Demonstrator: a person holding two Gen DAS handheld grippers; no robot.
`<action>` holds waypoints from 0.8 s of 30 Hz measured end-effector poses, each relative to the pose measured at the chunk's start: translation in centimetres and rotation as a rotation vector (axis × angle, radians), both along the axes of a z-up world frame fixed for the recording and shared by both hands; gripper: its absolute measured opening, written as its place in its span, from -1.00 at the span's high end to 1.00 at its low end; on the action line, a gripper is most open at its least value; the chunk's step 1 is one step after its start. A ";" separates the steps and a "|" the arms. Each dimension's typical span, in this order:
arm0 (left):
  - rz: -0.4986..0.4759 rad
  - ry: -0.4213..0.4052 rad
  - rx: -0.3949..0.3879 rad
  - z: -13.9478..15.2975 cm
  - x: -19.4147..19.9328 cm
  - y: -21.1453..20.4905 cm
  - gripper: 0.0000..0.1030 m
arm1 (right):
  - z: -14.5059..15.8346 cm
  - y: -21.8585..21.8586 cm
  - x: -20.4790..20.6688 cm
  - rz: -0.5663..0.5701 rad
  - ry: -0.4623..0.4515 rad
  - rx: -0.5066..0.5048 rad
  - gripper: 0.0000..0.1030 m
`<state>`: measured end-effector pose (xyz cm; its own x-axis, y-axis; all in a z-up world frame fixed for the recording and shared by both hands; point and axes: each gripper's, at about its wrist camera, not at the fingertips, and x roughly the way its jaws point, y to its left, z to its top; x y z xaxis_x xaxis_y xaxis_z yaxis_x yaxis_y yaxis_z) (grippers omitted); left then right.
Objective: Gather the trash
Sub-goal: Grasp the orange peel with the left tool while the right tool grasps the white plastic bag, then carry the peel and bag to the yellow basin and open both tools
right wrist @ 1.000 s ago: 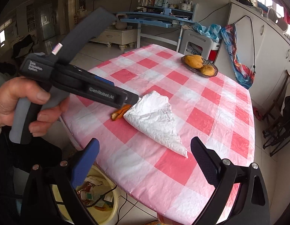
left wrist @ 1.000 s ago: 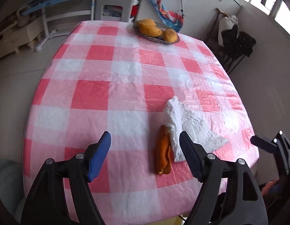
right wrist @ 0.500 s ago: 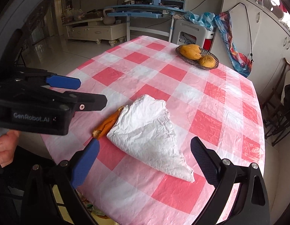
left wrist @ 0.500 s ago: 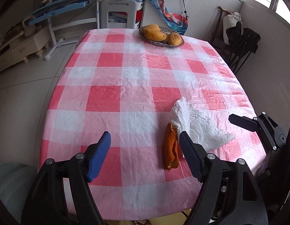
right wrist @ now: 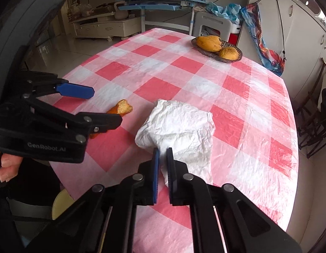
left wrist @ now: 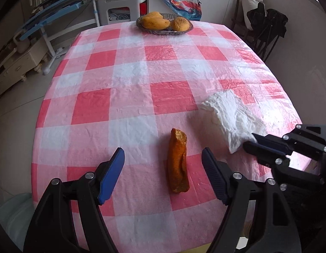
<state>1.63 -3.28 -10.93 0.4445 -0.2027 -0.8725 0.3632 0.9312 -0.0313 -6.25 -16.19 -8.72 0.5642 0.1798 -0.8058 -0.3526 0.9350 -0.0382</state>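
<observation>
Checked tablecloth (left wrist: 129, 97) is lying under my open left claw (left wrist: 163, 168) near peel (left wrist: 177, 162); right claw (right wrist: 162, 154) is closing on napkin (right wrist: 179, 126).

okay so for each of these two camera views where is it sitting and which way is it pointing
Left wrist: on the left hand-held gripper, angled down at the orange peel; its own open jaws show.
Right wrist: on the right hand-held gripper, angled down at the white tissue, jaws closing on its edge; a hand shows.
Shared: peel, tissue, fruit basket, checked tablecloth, each other's gripper.

Orange peel (left wrist: 178, 161) between open left tool (left wrist: 163, 174)
</observation>
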 end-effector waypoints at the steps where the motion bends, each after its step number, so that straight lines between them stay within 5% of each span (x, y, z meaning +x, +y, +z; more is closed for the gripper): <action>1: -0.010 -0.004 0.018 -0.3 -0.1 -0.4 -0.26 | 0.1 -0.3 -0.3 -0.004 -0.005 0.002 0.86; 2: -0.020 -0.021 0.045 -0.5 -0.4 -0.9 -0.20 | 0.2 -0.6 -0.5 -0.006 -0.010 0.002 0.85; 4: -0.060 -0.047 0.038 -0.3 -1.0 -1.4 0.41 | 0.4 -1.0 -0.8 -0.009 -0.022 0.001 0.86; 6: -0.065 -0.043 0.041 -0.1 -1.3 -1.5 0.69 | 0.5 -1.3 -1.1 -0.011 -0.031 -0.002 0.85; 9: -0.003 -0.047 0.015 0.5 -1.6 -0.1 0.70 | 0.8 -1.1 -1.6 -0.006 -0.055 -0.005 0.86; 16: 0.210 -0.079 -0.189 3.7 -3.1 6.8 0.70 | 1.9 1.5 -3.2 0.056 -0.138 -0.024 0.86; 24: 0.333 -0.102 -0.311 4.9 -7.3 11.4 0.70 | 3.1 5.9 -7.2 0.303 -0.171 0.059 0.86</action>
<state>-5.71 8.13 -6.08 0.6099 -0.2795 -0.7416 0.0620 0.9497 -0.3070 -13.49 -10.28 -5.61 0.6044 0.4030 -0.6872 -0.6071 0.7915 -0.0698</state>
